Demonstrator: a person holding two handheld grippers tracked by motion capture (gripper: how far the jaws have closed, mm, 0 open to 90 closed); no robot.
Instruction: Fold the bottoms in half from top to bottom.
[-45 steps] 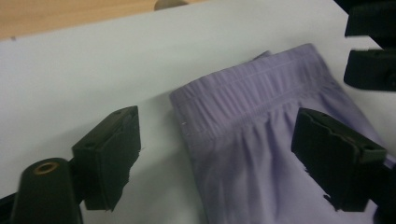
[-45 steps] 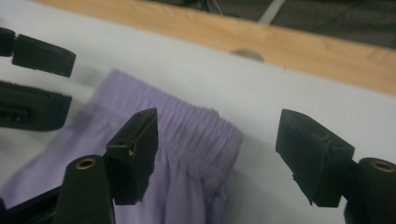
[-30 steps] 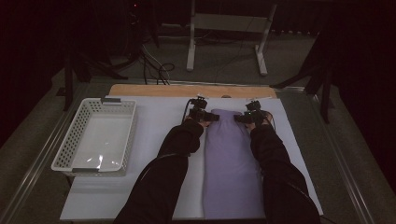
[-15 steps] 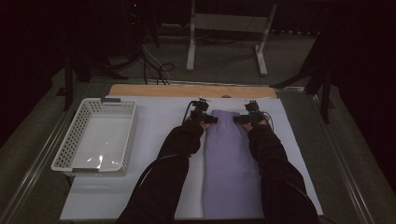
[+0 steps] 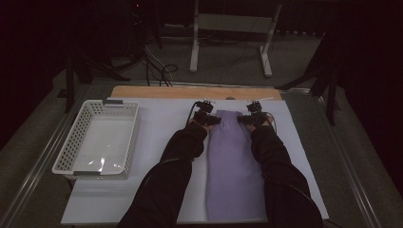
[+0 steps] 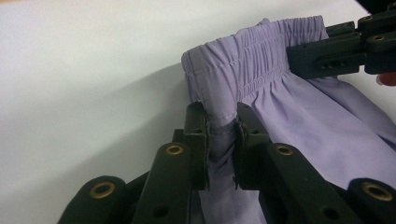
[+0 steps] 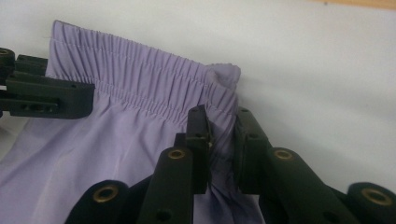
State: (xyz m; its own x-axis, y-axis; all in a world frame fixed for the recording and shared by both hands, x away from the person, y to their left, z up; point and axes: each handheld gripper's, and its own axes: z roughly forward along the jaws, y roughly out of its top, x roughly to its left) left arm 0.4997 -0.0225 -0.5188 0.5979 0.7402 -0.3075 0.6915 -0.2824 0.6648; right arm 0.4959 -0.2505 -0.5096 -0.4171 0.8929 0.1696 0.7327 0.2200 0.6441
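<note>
1. One table (image 5: pixel 313 156), covered with one white sheet (image 5: pixel 157 123); a strip of bare wood (image 5: pixel 157 91) shows along its far edge.
2. One pair of purple trousers (image 5: pixel 233 166) lies flat on the white sheet, right of the middle, between my two forearms. The legs run toward me and the gathered waistband (image 6: pixel 243 51) lies at the far end.
3. One white basket (image 5: pixel 76 137) with perforated walls stands on the left part of the table, well apart from the trousers.
4. My two sleeves, both black: the left (image 5: pixel 180 152) lies just left of the trousers, the right (image 5: pixel 275 161) on their right edge.
5. My two grippers, one at each corner of the waistband:
   - My left gripper (image 6: pixel 220 135) has just been closing. Its two black jaws now pinch the left corner of the waistband, with a fold of purple cloth pressed between the pads.
   - My right gripper (image 7: pixel 223 140) has likewise just been closing. Its jaws clamp the right corner of the waistband, with bunched cloth squeezed between them.
</note>
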